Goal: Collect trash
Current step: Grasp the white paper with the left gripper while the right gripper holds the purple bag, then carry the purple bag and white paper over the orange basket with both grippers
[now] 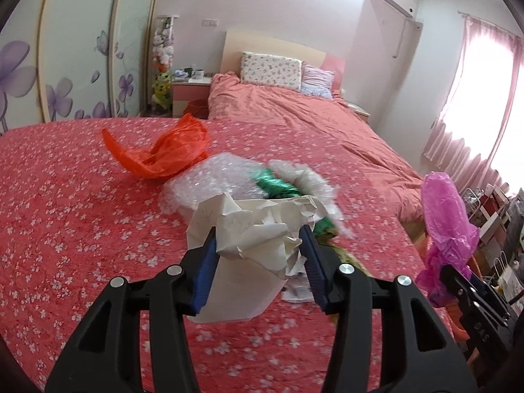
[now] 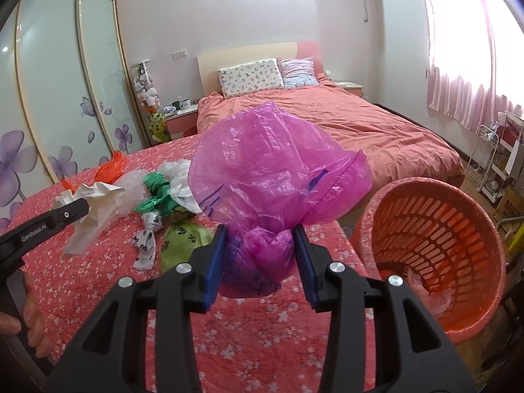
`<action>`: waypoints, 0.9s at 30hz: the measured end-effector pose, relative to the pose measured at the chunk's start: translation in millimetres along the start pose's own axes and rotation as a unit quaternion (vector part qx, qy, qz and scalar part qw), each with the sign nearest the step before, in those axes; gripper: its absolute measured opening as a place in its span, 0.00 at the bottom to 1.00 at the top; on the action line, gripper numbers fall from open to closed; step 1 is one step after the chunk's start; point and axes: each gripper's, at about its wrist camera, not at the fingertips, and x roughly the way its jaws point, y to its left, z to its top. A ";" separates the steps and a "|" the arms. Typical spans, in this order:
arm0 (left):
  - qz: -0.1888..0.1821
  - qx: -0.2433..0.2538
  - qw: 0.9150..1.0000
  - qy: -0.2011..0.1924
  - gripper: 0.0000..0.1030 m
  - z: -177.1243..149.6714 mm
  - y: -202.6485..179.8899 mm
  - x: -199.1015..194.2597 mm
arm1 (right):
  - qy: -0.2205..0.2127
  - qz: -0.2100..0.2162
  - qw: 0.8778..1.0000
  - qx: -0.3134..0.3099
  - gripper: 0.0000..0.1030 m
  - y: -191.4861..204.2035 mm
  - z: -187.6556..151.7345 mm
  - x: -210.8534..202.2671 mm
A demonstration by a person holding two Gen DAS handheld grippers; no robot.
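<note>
Spreading wide, the red flowered bedspread (image 2: 98,278) leaves open cloth left of the trash pile, and its right edge meets the slatted orange plastic basket (image 2: 435,229) standing just beside it. Above that edge, the right hand-held gripper (image 2: 260,255) is clamped on a crinkly, translucent magenta plastic bag (image 2: 268,180) ballooning over its blue pads. The left hand-held gripper (image 1: 258,258) is clamped on crumpled white paper (image 1: 252,229), near bubble wrap (image 1: 213,180), an orange bag (image 1: 163,150) and a knotted green bag (image 2: 155,193).
</note>
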 end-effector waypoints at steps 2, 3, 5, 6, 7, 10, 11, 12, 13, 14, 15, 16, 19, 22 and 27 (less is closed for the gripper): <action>-0.006 0.005 1.000 -0.002 0.48 -0.2 -7.7 -2.5 | -0.003 -0.005 1.000 0.003 0.39 -6.3 0.2 -3.0; -0.010 0.008 1.000 -0.002 0.48 -0.2 -11.3 -3.5 | -0.004 -0.007 1.000 0.004 0.39 -8.7 0.2 -4.3; -0.019 0.016 1.000 -0.003 0.48 -0.5 -21.3 -5.0 | -0.005 -0.012 1.000 0.007 0.39 -13.9 0.1 -6.2; -0.022 0.018 1.000 -0.003 0.48 -0.7 -23.4 -5.7 | -0.006 -0.014 1.000 0.009 0.39 -17.1 0.2 -7.3; -0.028 0.023 0.999 -0.003 0.48 -0.7 -29.3 -6.0 | -0.008 -0.018 1.000 0.011 0.39 -21.3 0.3 -9.0; -0.041 0.035 0.999 -0.004 0.48 -2.0 -44.2 -6.0 | -0.011 -0.027 0.999 0.019 0.39 -33.0 0.6 -12.4; -0.045 0.039 0.998 -0.003 0.48 -2.3 -49.0 -6.0 | -0.012 -0.030 0.999 0.021 0.39 -37.7 0.6 -13.7; -0.051 0.044 0.998 -0.003 0.48 -2.5 -55.7 -5.6 | -0.013 -0.034 0.999 0.024 0.39 -42.3 0.5 -15.0; -0.055 0.047 0.997 -0.003 0.48 -3.5 -60.2 -5.5 | -0.014 -0.037 0.999 0.026 0.39 -46.5 0.3 -15.8; -0.059 0.051 0.997 -0.003 0.48 -4.2 -64.5 -5.6 | -0.015 -0.040 0.999 0.029 0.39 -51.2 0.2 -16.8; -0.063 0.054 0.997 -0.002 0.48 -4.7 -69.5 -4.9 | -0.015 -0.042 0.998 0.031 0.39 -53.8 0.1 -17.4; -0.068 0.058 0.996 -0.002 0.48 -5.7 -75.8 -4.4 | -0.016 -0.047 0.998 0.036 0.39 -60.0 -0.3 -18.9; -0.082 0.069 0.994 0.001 0.48 -8.7 -92.3 -2.2 | -0.017 -0.057 0.997 0.043 0.39 -72.5 -0.8 -21.3; -0.095 0.080 0.992 0.005 0.48 -11.9 -109.0 0.5 | -0.018 -0.067 0.996 0.054 0.39 -88.0 -2.5 -23.6; -0.116 0.097 0.988 0.012 0.48 -18.5 -135.5 5.1 | -0.020 -0.082 0.994 0.071 0.39 -113.6 -5.4 -27.1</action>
